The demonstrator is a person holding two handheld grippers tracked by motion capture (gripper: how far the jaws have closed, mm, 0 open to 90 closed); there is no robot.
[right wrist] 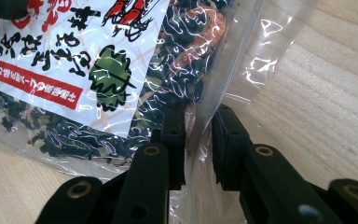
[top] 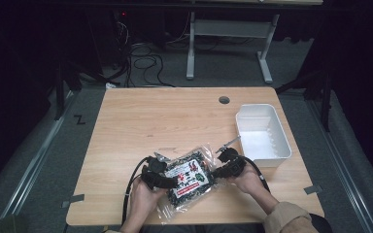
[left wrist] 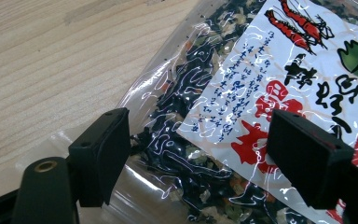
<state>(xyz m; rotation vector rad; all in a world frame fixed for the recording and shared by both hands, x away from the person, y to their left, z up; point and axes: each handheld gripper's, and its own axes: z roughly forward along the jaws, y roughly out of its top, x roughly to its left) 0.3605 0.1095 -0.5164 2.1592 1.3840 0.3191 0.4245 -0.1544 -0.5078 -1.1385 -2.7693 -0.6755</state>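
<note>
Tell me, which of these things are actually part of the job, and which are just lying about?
In the job:
- clear bag of dried seaweed mix
- left hand-held gripper, jaws wide open at the bag
- right hand-held gripper, jaws nearly closed on the bag's clear edge

Lying about:
- white plastic bin, not being handled
- cables on the floor beyond the wooden table

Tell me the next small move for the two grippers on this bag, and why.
Probably finish closing the right gripper on the bag: its clear edge stands between the narrowed jaws, with a slim gap left. The left gripper is wide open over the other end, so it should close next. Then both can lift the bag, perhaps toward the white bin.
</note>
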